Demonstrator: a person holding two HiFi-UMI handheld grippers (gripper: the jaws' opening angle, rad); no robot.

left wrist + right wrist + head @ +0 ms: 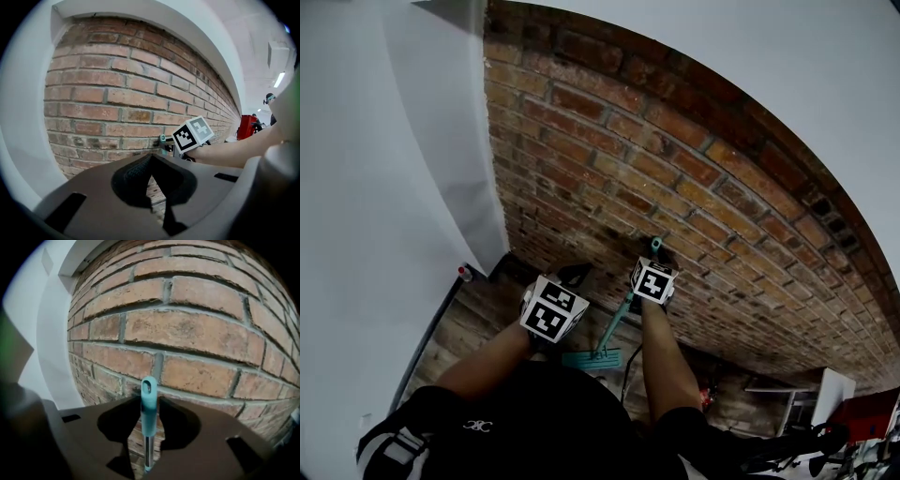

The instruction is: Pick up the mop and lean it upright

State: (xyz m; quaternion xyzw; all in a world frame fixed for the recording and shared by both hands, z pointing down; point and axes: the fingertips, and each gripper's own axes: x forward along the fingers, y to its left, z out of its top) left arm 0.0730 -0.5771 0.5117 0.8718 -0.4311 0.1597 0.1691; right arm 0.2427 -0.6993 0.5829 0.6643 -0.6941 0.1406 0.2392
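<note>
- Your right gripper (148, 401) stands released; the mop (617, 323) handle sits between its jaws ungripped, long axis 12 to 6, top leaning at the wall (197, 333)
- Your left gripper (150, 161), clenched and empty, lies at 9 o'clock of the handle; the right is nearer

One mop (615, 323), one brick wall (675, 169) — two tongs (left (151, 159), right (146, 401))

A black short-sleeved shirt (534, 422) bears a small white logo (477, 426); a grey-white strap (389, 452) sits at 7 o'clock. The left gripper (574, 274) and right gripper (650, 255) are dark, with white cubes bearing black square markers.
</note>
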